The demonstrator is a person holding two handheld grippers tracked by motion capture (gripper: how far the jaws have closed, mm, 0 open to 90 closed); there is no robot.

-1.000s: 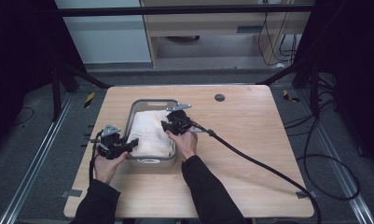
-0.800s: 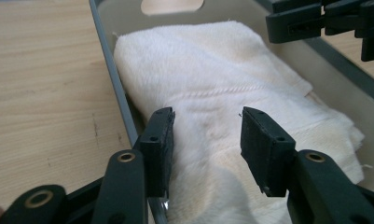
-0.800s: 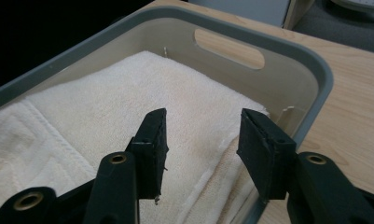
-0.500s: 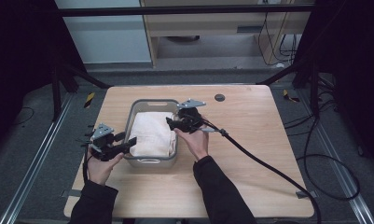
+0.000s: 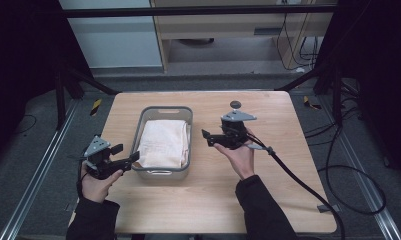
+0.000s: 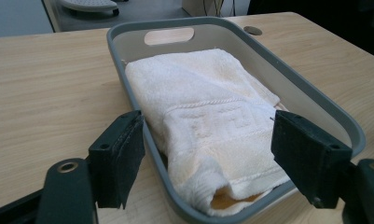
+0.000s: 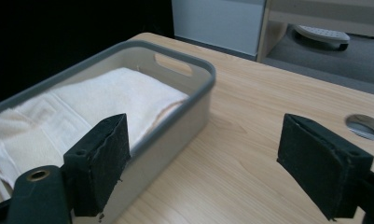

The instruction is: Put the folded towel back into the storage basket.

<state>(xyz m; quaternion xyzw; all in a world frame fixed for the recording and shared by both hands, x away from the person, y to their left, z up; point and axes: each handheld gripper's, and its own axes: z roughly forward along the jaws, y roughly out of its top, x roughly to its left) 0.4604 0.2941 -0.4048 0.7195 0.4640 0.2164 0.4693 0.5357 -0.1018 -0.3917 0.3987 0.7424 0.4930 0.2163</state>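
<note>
1. A folded white towel (image 5: 164, 143) lies inside a grey tray (image 5: 188, 111) on the wooden worktop (image 5: 283, 200), a little left of the middle. One corner of the towel hangs over the near rim of the tray.
2. The long axis of the towel and the tray runs from the person toward the far edge.
3. The left claw (image 5: 129, 160) is beside the near left corner of the tray, very close. Its jaws stand wide apart, around nothing, and the towel lies straight ahead.
4. The right claw (image 5: 207, 137) hovers near the right wall of the tray, jaws apart, empty.
5. I judge the left claw is nearer to the towel's hanging corner.
</note>
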